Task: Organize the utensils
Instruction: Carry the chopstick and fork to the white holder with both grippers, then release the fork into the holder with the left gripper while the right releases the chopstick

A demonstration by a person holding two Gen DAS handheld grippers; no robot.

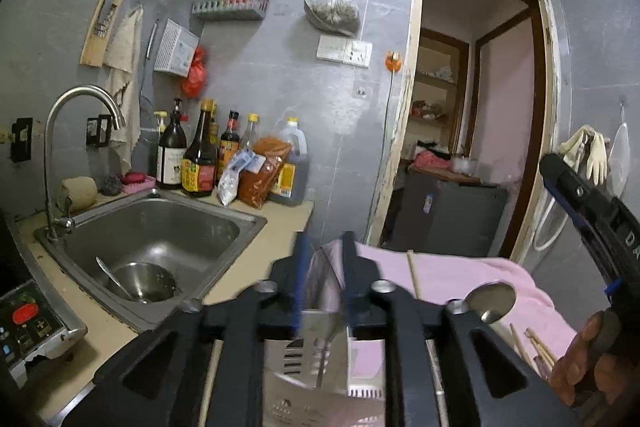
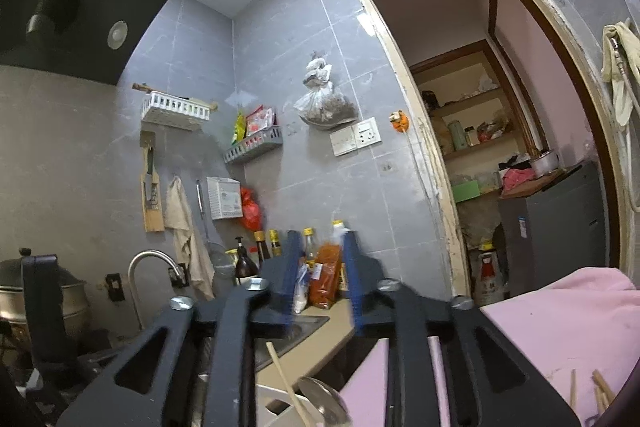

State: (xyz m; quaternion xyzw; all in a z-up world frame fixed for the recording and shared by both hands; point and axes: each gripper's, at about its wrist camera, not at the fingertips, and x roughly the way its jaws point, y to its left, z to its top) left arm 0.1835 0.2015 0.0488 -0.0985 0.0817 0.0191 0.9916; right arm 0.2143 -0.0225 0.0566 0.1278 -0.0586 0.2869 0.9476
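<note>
the left hand-held gripper (image 1: pixel 324 267) stood slightly parted with nothing pressed between its fingers, above a metal utensil holder (image 1: pixel 308 351) on the tabletop (image 1: pixel 240 283); the right hand-held gripper (image 2: pixel 320 279) was likewise a little open and empty; a steel spoon (image 1: pixel 490 301) and wooden chopsticks (image 1: pixel 414 275) lay on the pink cloth (image 1: pixel 440 271); another spoon (image 1: pixel 116 279) rested in a bowl (image 1: pixel 148 283) in the sink (image 1: pixel 240 223).

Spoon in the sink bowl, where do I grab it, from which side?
Grip the spoon by its handle near the free upper end, coming from above: it leans up past the rim of the steel bowl, while the head lies inside.
</note>
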